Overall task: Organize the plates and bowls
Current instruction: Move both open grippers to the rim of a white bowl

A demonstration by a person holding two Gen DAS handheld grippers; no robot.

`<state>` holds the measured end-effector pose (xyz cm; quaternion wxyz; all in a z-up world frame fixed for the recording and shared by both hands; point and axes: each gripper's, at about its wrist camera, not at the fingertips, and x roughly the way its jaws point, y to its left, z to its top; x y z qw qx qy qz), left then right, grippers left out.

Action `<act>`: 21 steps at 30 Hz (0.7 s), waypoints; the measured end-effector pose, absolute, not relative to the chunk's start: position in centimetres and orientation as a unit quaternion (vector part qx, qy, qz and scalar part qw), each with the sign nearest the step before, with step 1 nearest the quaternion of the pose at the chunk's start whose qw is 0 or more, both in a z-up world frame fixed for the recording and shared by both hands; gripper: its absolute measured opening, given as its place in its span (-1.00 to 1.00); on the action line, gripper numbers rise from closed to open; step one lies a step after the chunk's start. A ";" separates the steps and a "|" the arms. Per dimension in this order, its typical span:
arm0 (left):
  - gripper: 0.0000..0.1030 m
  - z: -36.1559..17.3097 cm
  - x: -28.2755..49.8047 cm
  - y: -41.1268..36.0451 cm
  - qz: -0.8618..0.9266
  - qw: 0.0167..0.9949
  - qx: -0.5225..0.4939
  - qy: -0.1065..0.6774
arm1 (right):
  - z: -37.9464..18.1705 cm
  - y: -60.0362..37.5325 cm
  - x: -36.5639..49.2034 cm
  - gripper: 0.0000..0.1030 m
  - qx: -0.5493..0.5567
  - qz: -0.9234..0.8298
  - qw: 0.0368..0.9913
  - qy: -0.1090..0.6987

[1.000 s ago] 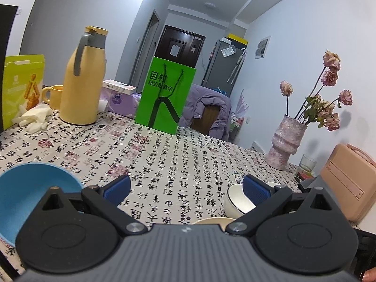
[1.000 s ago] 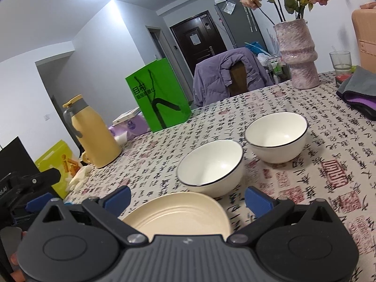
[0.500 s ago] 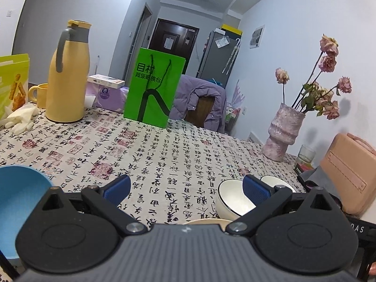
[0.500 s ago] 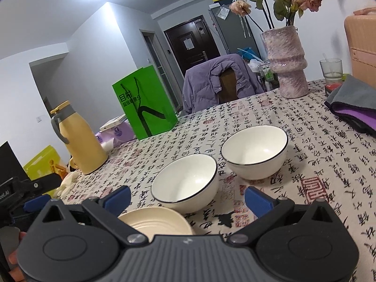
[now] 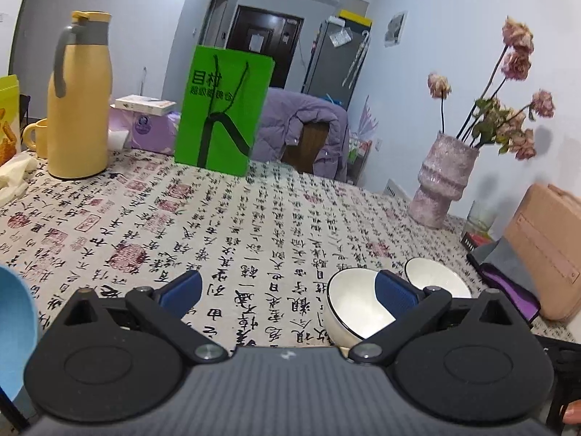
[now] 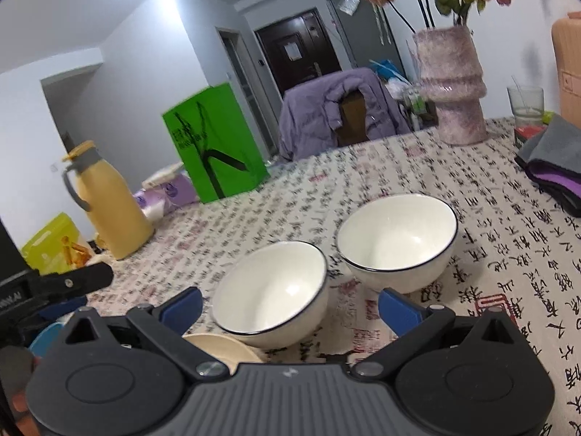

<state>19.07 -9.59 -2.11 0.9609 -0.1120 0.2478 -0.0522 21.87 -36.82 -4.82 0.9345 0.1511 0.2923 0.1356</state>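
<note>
Two white bowls with dark rims stand side by side on the printed tablecloth: the nearer bowl (image 6: 270,292) (image 5: 354,309) and the farther bowl (image 6: 397,241) (image 5: 434,281). A cream plate (image 6: 223,347) lies just under my right gripper's body. A blue bowl (image 5: 16,323) shows at the left edge of the left wrist view. My right gripper (image 6: 288,309) is open, the nearer bowl between its fingers' lines. My left gripper (image 5: 288,290) is open and empty, its right pad in front of the nearer bowl.
A yellow thermos (image 5: 78,98), a green paper bag (image 5: 221,112), a tissue pack (image 5: 145,123) and a yellow mug (image 5: 36,138) stand at the back. A pink vase with flowers (image 5: 445,181), a glass (image 6: 524,105), folded cloth (image 6: 552,160) and a pink case (image 5: 548,247) sit to the right.
Both grippers have shifted right. The bowls have come nearer in the right view, the cream plate has slid under the gripper body, and the blue bowl has slipped toward the left edge.
</note>
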 end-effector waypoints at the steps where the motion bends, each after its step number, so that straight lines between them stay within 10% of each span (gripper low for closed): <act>1: 1.00 -2.2 19.5 -9.8 -0.053 0.960 -0.108 0.251 | -5.0 -36.9 22.2 1.00 0.152 0.132 0.933 0.297; 21: 0.99 -5.4 30.4 -14.3 -0.036 0.910 -0.045 0.411 | -7.7 -36.3 30.5 0.58 0.179 0.066 0.883 0.430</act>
